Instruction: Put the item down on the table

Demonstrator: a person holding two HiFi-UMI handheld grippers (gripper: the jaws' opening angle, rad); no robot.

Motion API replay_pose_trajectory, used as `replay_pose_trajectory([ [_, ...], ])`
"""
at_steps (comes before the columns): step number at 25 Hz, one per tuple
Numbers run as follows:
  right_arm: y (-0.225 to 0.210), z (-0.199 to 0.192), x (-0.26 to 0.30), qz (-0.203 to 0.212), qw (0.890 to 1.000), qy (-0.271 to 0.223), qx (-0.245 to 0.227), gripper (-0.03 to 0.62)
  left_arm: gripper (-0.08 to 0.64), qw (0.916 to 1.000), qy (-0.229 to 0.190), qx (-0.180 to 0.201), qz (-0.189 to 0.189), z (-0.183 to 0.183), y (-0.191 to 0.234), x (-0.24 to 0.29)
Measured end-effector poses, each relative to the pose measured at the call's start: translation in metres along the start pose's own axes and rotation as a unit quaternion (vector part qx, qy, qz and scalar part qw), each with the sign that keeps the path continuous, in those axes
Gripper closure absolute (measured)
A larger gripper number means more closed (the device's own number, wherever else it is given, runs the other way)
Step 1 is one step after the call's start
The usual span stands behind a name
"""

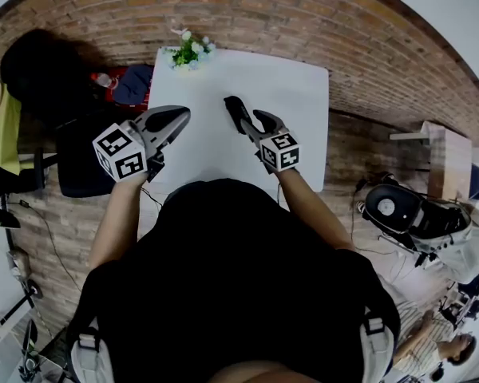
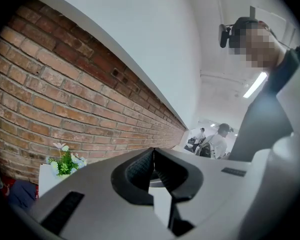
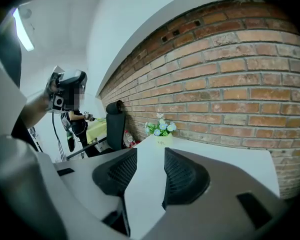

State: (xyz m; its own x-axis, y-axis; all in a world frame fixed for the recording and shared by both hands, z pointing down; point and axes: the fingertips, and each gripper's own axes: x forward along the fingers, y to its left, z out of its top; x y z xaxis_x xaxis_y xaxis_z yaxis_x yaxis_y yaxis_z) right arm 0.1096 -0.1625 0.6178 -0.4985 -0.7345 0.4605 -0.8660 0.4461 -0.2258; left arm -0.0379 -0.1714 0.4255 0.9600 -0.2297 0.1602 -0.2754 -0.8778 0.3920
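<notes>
1. Left gripper (image 1: 182, 116): held about level over the left edge of the table. Its jaws are closed pad against pad, with nothing between them. The cube with square markers (image 1: 120, 152) sits at its rear, toward the person.
2. Right gripper (image 3: 150, 151): held above the near middle of the table and tipped somewhat downward. Its jaws are parted with a clear gap. Only bare table top shows through the gap, and the pads press on nothing.
3. Table (image 1: 255, 78): white and rectangular, with its far side near the brick wall. Most of its top is bare.
4. Item: cannot be made out in any view, and neither gripper grasps it.
5. Flower pot (image 1: 190, 52): a small pale pot with green leaves and white and blue blossoms. It stands upright at the far left corner of the table, well apart from both grippers.
6. Brick wall (image 3: 230, 74): red-brown with pale mortar lines, running behind the table.
7. Chair (image 3: 114, 124): black and high-backed, standing to the left of the table, close to the wall.
8. Person (image 1: 223, 278): wears a black top, with both forearms stretched forward to the grippers.
</notes>
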Motion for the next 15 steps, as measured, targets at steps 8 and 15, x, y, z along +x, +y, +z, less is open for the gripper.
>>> replay_pose_trajectory([
  [8, -0.001, 0.009, -0.019, -0.010, 1.000, -0.010, 0.001, 0.445, 0.548, 0.9998, 0.011, 0.000, -0.014, -0.006, -0.003, 0.013],
  [15, -0.001, 0.024, -0.042, -0.022, 0.999, -0.031, 0.003, 0.468, 0.548, 0.9997, 0.015, -0.002, -0.020, -0.009, -0.004, 0.021],
])
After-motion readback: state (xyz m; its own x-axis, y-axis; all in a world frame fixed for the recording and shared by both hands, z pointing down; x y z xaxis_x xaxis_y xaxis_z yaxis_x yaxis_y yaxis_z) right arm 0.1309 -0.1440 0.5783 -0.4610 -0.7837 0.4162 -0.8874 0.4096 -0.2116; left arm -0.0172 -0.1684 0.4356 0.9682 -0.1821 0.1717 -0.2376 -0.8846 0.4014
